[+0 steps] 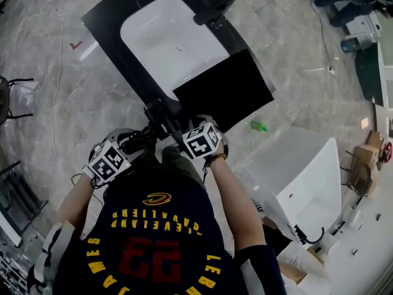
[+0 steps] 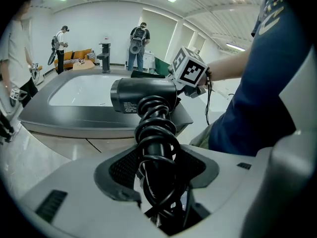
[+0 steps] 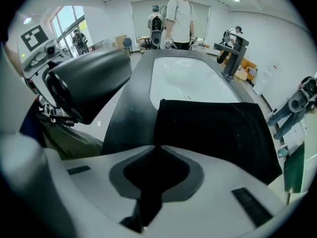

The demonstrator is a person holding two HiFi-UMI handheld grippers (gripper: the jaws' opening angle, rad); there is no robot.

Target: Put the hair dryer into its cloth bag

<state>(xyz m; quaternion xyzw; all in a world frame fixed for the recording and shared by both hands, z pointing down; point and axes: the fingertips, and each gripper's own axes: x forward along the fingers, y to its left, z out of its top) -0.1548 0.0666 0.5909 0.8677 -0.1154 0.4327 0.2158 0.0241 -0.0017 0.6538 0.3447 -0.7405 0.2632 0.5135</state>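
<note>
The black hair dryer (image 1: 161,120) hangs at the near edge of the counter, its handle wound with its coiled cord (image 2: 156,133). My left gripper (image 2: 158,182) is shut on that wrapped handle, and the barrel (image 2: 143,94) points left above it. The black cloth bag (image 1: 224,91) lies flat on the counter's near right corner. My right gripper (image 3: 156,152) is shut on the bag's near edge (image 3: 213,133). In that view the dryer's barrel (image 3: 89,86) hovers to the left, level with the bag. Both grippers (image 1: 132,145) (image 1: 195,134) sit side by side in front of the person's chest.
The black counter (image 1: 116,35) holds a white basin (image 1: 169,42) with a black faucet (image 1: 215,8) at its far end. A green bottle (image 1: 258,126) lies on the floor. A white tub (image 1: 307,177) stands at the right. Several people stand beyond the counter (image 3: 181,14).
</note>
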